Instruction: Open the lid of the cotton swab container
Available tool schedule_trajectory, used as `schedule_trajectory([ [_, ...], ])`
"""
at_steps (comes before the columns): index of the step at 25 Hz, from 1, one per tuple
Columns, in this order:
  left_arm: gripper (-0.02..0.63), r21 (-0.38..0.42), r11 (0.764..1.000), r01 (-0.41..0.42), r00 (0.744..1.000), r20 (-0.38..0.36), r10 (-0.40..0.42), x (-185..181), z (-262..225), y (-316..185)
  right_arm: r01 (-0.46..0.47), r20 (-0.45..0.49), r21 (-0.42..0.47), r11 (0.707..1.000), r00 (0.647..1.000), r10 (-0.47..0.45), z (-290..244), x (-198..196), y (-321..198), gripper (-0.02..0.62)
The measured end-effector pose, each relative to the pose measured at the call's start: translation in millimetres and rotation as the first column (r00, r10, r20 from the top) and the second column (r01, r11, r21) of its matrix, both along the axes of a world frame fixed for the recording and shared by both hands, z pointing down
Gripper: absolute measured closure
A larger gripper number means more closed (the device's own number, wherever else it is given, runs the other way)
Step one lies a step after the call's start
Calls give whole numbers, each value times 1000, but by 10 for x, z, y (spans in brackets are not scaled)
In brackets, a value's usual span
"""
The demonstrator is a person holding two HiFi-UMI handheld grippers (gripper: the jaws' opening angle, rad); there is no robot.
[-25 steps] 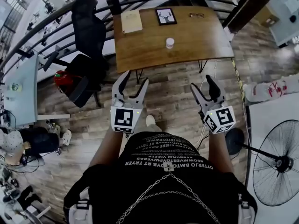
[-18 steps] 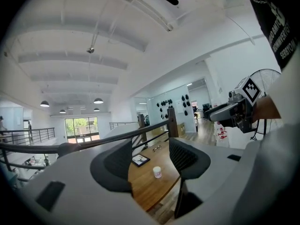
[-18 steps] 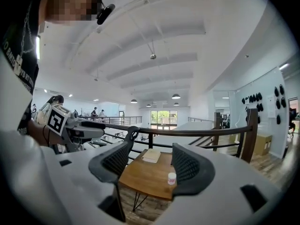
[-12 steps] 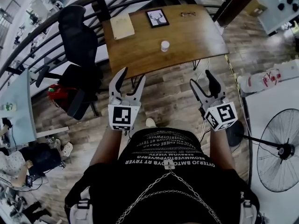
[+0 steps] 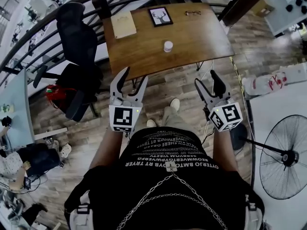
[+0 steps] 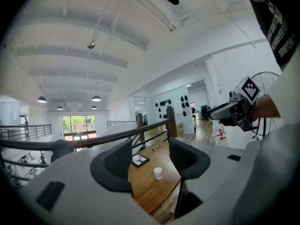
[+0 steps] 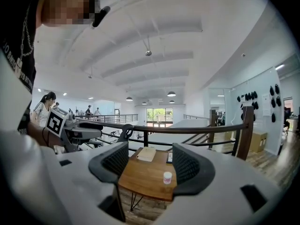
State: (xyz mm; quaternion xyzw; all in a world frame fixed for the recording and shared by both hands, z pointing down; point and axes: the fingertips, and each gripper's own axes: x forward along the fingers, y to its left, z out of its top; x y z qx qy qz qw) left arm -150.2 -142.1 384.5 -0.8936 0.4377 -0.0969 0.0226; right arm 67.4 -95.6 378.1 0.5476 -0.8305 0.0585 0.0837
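You're on the approach: left gripper (image 5: 135, 78) and right gripper (image 5: 206, 80) both have jaws apart, empty. The small white cylindrical cotton swab container (image 5: 168, 46) stands mid-way across the brown wooden tabletop (image 5: 201, 37), toward its near edge; reach it next.

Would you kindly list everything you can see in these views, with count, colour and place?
table: one, brown wood, ahead of the person
cotton swab container: one, white, middle of the table
notebook: one, tan, table's far left
framed picture: one, black frame, table's far edge
glasses: one pair, dark, table's far right
office chair: one, black, left of the table
fan: one, black, at the person's right
left gripper: one, grey with black pads, open, empty
right gripper: one, likewise open, empty
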Motion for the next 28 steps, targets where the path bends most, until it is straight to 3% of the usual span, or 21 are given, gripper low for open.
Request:
schedule_trajectory([
  [7,356,-5,999,40,999,17,-40,22,5,-268,17,17,-9,1000,1000,-17,65,108,-298,317],
  [16,356,-37,999,20,1000,7,-19,499,83,-601,52,54,-21,998,997,-51,172,399,-723,316],
  [28,356,-54,995,81,996,42,-79,974,231,-1107,141,60,-35,989,989,-138,236,810,-1417,318],
])
